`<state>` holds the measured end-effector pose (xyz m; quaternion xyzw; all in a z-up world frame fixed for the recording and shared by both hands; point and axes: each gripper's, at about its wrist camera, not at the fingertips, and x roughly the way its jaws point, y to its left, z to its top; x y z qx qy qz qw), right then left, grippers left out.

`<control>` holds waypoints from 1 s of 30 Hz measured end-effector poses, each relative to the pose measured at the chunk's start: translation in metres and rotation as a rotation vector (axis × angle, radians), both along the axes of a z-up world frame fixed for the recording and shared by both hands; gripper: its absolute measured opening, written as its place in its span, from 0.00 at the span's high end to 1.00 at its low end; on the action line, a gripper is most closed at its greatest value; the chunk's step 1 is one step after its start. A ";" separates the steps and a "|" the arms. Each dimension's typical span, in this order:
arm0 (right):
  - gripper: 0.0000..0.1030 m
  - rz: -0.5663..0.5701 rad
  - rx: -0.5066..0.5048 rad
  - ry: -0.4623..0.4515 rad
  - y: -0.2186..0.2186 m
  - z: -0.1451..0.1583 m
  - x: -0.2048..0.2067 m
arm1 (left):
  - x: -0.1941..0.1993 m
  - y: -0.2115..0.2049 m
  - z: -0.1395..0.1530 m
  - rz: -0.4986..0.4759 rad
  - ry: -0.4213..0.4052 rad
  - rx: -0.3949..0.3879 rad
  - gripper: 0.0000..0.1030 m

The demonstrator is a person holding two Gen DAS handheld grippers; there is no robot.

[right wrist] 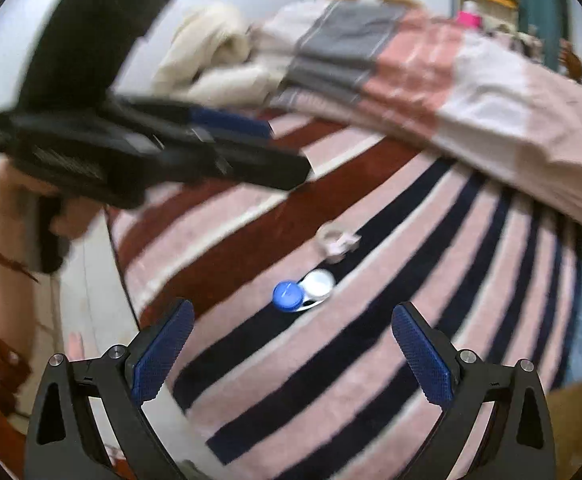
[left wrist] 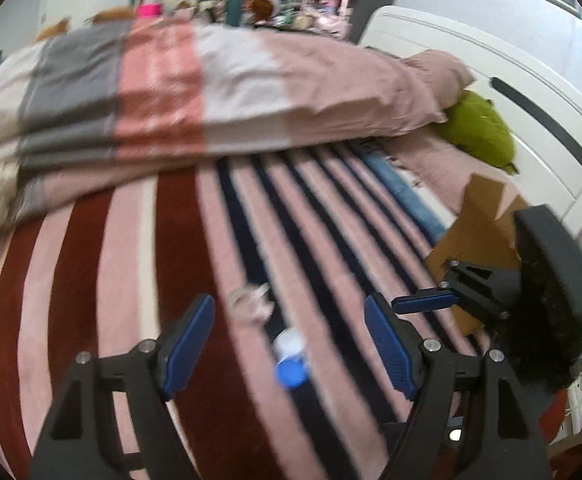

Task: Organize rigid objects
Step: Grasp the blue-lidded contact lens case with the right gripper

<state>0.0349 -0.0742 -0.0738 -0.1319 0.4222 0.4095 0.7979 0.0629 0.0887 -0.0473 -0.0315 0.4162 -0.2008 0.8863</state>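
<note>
In my left wrist view the left tongs (left wrist: 289, 344) fill the bottom of the frame, spread wide with nothing between the blue pads. Just beyond them, low and centre, a small contact lens case (left wrist: 291, 358) with one blue cap and one white cap lies on the striped blanket (left wrist: 195, 240), blurred. A little farther up sits a small clear plastic piece (left wrist: 249, 302); I cannot tell what it is. At the right edge the right tongs (left wrist: 427, 302) come in sideways. Behind them stands a piece of brown cardboard (left wrist: 479, 220), which only this view shows, as it does the green plush toy (left wrist: 479, 128) and the white headboard (left wrist: 491, 92) at upper right. Across the middle lies a folded duvet (left wrist: 171, 92) in grey, pink and white blocks.

My right wrist view has the right tongs (right wrist: 293, 354) at the bottom, also wide apart and holding nothing. The lens case (right wrist: 303, 290) lies on a dark stripe just above centre-bottom, apart from the pads, and here its two caps read more clearly. The clear piece (right wrist: 337, 242) lies just beyond it. At the left, the left tongs (right wrist: 287, 152) hang over the blanket, seen from the side, gripped by a hand (right wrist: 31, 208) visible only here. The duvet (right wrist: 451, 72) runs along the upper right, with a cream bundle of cloth (right wrist: 215, 56) at its left end.
</note>
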 end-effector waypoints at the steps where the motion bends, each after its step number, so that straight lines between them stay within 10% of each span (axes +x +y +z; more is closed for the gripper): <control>1: 0.04 0.046 -0.007 0.004 0.009 -0.018 0.000 | -0.001 0.005 -0.008 0.008 0.014 -0.007 0.28; 8: 0.23 0.067 -0.110 0.000 0.042 -0.083 0.011 | -0.015 0.032 -0.051 0.058 0.097 -0.044 0.28; 15: 0.83 0.025 -0.118 -0.031 0.045 -0.089 0.018 | -0.015 0.035 -0.053 0.042 0.114 -0.082 0.28; 19: 0.77 0.017 -0.119 -0.033 0.043 -0.083 0.021 | -0.013 0.032 -0.051 0.039 0.116 -0.099 0.28; 22: 0.44 -0.038 -0.076 0.017 0.040 -0.082 0.031 | -0.014 0.035 -0.050 0.055 0.116 -0.096 0.28; 27: 0.45 -0.082 -0.025 0.082 0.051 -0.087 0.047 | -0.015 0.046 -0.048 0.083 0.116 -0.094 0.28; 30: 0.70 -0.113 -0.054 0.079 0.058 -0.093 0.050 | -0.014 0.049 -0.047 0.087 0.116 -0.099 0.28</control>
